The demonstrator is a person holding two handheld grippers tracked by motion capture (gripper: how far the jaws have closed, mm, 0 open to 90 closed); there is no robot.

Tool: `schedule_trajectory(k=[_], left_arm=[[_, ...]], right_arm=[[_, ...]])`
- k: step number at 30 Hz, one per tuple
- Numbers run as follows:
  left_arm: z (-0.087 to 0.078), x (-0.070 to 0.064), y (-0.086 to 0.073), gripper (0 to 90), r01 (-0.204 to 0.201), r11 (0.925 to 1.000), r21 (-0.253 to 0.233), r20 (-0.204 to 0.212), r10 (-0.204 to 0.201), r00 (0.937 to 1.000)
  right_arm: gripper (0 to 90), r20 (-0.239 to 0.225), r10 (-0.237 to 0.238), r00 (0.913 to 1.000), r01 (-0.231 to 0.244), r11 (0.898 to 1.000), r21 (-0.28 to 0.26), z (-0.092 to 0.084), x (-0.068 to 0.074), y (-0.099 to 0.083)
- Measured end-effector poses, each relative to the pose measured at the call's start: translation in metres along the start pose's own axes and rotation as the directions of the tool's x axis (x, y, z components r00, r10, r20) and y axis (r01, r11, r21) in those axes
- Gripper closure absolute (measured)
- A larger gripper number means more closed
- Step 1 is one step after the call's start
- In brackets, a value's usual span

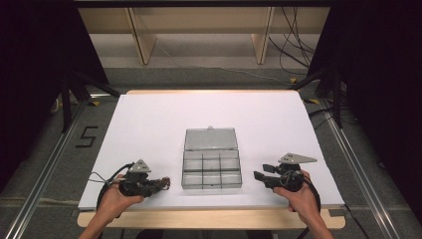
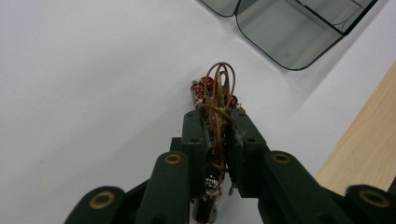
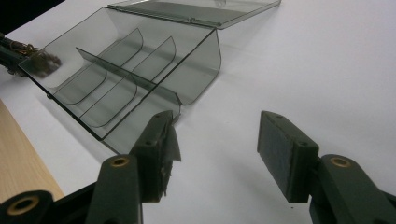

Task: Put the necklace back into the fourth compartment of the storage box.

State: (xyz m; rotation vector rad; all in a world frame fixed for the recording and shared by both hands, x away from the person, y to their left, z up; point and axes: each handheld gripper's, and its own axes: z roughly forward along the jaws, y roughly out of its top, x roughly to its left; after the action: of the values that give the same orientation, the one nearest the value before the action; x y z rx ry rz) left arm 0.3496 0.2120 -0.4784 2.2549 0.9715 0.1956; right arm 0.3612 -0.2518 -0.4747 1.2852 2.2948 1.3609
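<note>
A clear grey plastic organiser box lies open at the middle of the white table, its lid folded back flat. Its compartments look empty. My left gripper is shut on a bundle of brown cord with red beads, held just left of the box's near left corner. My right gripper rests to the right of the box, open with nothing between its pads. In the right gripper view the box lies ahead and to the left.
The white sheet covers the table, with a wooden strip along the near edge. Black stands and cables stand on the floor on both sides, and wooden legs behind the table.
</note>
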Motion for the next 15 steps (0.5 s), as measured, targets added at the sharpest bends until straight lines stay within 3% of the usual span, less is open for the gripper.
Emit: schedule_trajectory(k=[5,6,8,9,11,15], left_arm=[[-0.003,-0.002,0.002,78.7,-0.012,0.9999,-0.008,0.000,0.012,0.9999],[-0.004,-0.002,0.002,78.7,-0.024,0.9997,-0.009,-0.001,0.024,0.9997],[-0.006,-0.003,0.004,78.9,-0.019,0.9995,-0.023,0.001,0.019,0.9998],[-0.007,-0.004,0.005,78.9,-0.008,0.9994,-0.032,0.002,0.008,1.0000],[-0.010,-0.004,0.008,78.9,-0.027,0.9992,-0.028,0.001,0.027,0.9996],[-0.011,-0.004,0.010,78.9,-0.041,0.9987,-0.031,0.005,0.041,0.9992]], right_arm=[[47.4,-0.001,0.005,1.0000,-0.005,1.000,-0.005,0.000,0.000,0.000],[47.4,0.016,-0.033,0.9993,0.034,0.999,-0.011,0.000,-0.002,0.000],[47.4,0.012,-0.028,0.9995,0.029,1.000,-0.007,-0.001,-0.002,0.001],[47.4,-0.007,0.010,0.9999,-0.010,1.000,-0.009,0.000,0.000,0.000],[47.4,0.011,-0.028,0.9995,0.028,1.000,-0.006,-0.001,-0.002,0.001],[47.4,0.010,-0.029,0.9995,0.029,1.000,-0.006,-0.001,-0.002,0.001]])
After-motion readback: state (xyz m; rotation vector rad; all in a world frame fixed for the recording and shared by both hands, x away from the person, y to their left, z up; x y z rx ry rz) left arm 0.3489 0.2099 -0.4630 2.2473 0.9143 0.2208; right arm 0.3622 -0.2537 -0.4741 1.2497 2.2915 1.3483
